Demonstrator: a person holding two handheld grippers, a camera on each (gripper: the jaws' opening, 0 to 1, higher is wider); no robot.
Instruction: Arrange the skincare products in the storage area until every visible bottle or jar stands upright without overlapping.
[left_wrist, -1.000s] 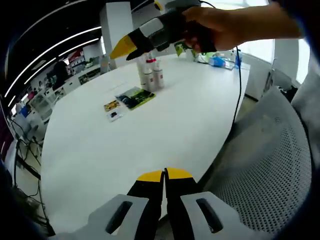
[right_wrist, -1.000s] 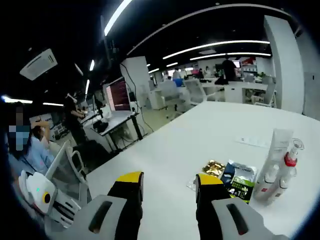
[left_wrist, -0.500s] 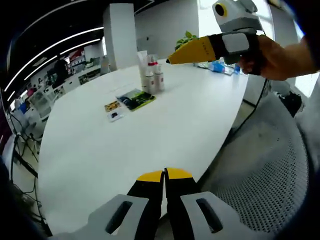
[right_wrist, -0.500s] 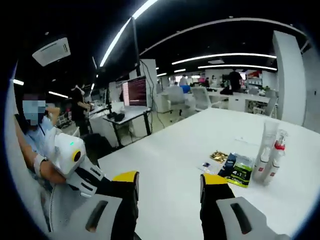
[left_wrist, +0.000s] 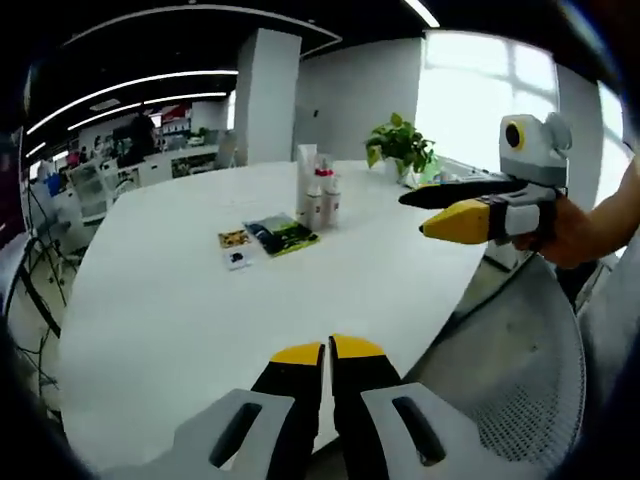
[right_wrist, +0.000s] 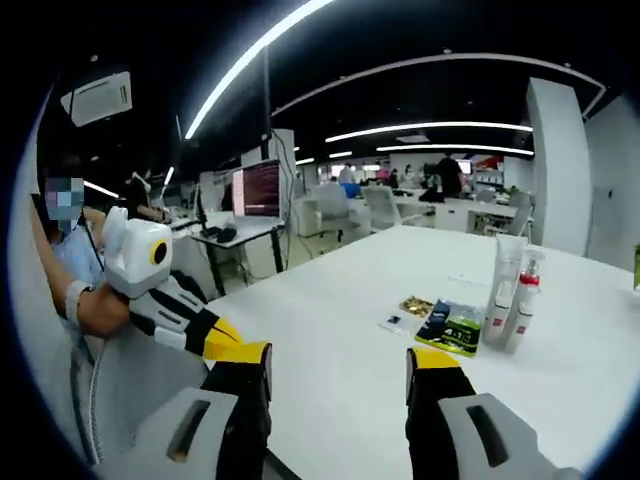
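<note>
Right gripper (right_wrist: 338, 360) (jaws spread, empty) faces the upright white bottles (right_wrist: 510, 292) far across the white desk (right_wrist: 380, 380), nearer than closed left gripper (left_wrist: 326, 352).

An open-plan office. Rows of desks (right_wrist: 455, 200) with a monitor (right_wrist: 259, 189) sit under long ceiling strip lights (right_wrist: 440, 127). A mesh office chair (left_wrist: 520, 390) stands nearby.

White tube (left_wrist: 306, 177) and 2 spray bottles (left_wrist: 324, 198), upright, clustered on table
</note>
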